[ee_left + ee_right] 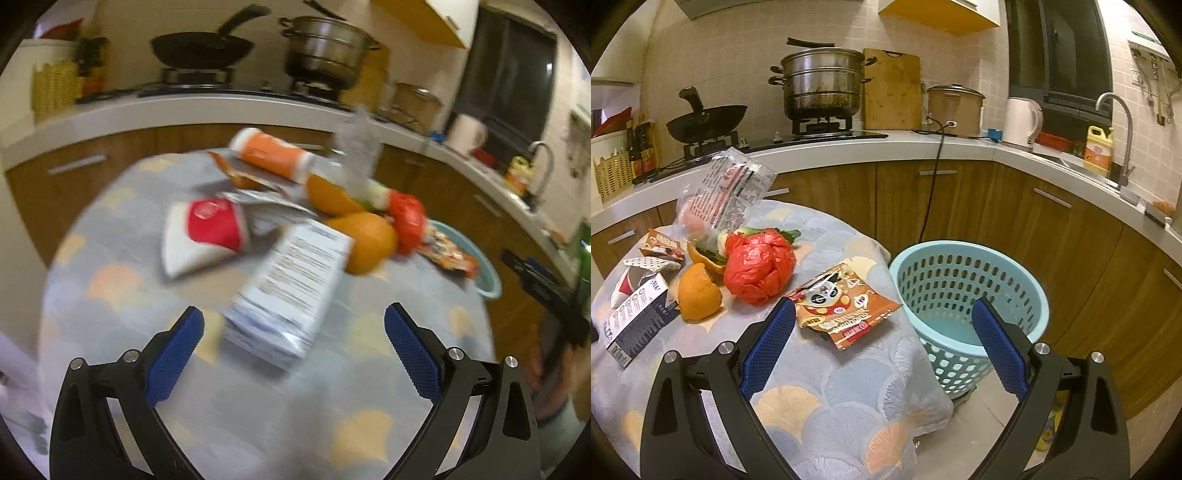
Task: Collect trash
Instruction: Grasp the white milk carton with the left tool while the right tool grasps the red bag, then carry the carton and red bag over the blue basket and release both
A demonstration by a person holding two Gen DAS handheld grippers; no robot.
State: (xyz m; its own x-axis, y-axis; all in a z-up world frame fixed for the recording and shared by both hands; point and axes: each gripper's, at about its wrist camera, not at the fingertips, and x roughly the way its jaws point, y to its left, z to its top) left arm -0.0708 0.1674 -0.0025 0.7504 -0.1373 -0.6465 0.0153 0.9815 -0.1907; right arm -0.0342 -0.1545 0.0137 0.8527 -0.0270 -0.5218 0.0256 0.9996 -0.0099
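Note:
Trash lies on a table with a patterned cloth (831, 387). In the blurred left wrist view a white printed carton (291, 291) lies just ahead of my open, empty left gripper (293, 326). Behind it are a red-and-white paper cup (207, 232), orange peels (364, 240), an orange bottle (273, 153) and a red plastic bag (406, 218). In the right wrist view my open, empty right gripper (882, 325) hovers over the table's edge, near an orange snack wrapper (846, 306). The red bag (759, 267) and orange peel (698, 295) lie left. A light blue basket (967, 295) stands on the floor, right.
A kitchen counter (886, 147) curves behind with a wok (705, 122), steamer pot (822, 85), rice cooker (955, 110), kettle (1021, 123) and sink tap (1119, 140). A clear printed wrapper (731, 192) stands at the table's far side. Wooden cabinets (1015, 221) surround the basket.

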